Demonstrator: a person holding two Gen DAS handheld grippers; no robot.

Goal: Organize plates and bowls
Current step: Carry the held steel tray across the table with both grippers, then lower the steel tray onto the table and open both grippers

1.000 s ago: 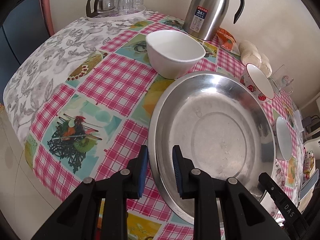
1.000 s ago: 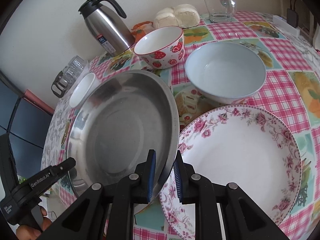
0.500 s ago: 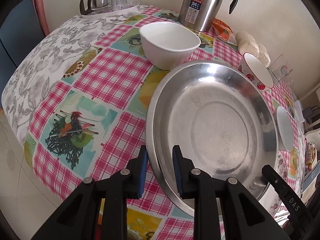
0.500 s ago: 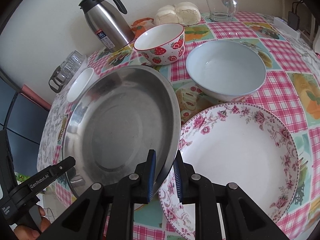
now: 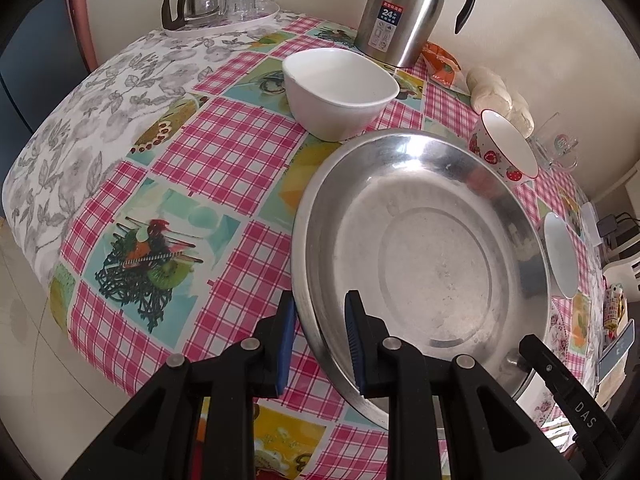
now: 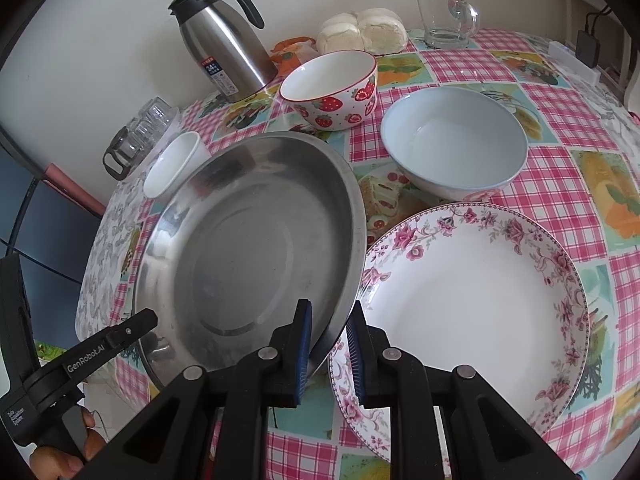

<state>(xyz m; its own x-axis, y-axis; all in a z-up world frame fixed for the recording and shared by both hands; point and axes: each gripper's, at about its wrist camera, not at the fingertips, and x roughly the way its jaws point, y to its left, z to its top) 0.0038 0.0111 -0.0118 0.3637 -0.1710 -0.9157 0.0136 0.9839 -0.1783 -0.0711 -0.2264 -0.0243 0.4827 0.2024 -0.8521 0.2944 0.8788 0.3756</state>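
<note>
A large round stainless-steel pan (image 5: 436, 264) is held over the table (image 5: 224, 160), which wears a pink-checked cloth with fruit pictures. Both grippers are clamped on its rim from opposite sides. The left gripper (image 5: 320, 340) has its blue-padded fingers closed on the rim at the pan's near left edge, one pad outside and one inside. The right gripper (image 6: 328, 348) pinches the rim on the other side, just above the edge of a white plate with a pink floral border (image 6: 476, 300) that lies flat on the table. The pan sits tilted in the right wrist view, its right edge overlapping the floral plate's left rim.

Behind the pan stands a white squarish bowl (image 5: 340, 92), close to its far edge. A white bowl with red strawberries (image 6: 332, 88) and a wide pale blue bowl (image 6: 452, 148) stand further back, apart from each other. A steel thermos jug with a black handle (image 6: 224, 44) stands at the wall. A hand (image 6: 60, 452) shows at the lower left of the right wrist view.
</note>
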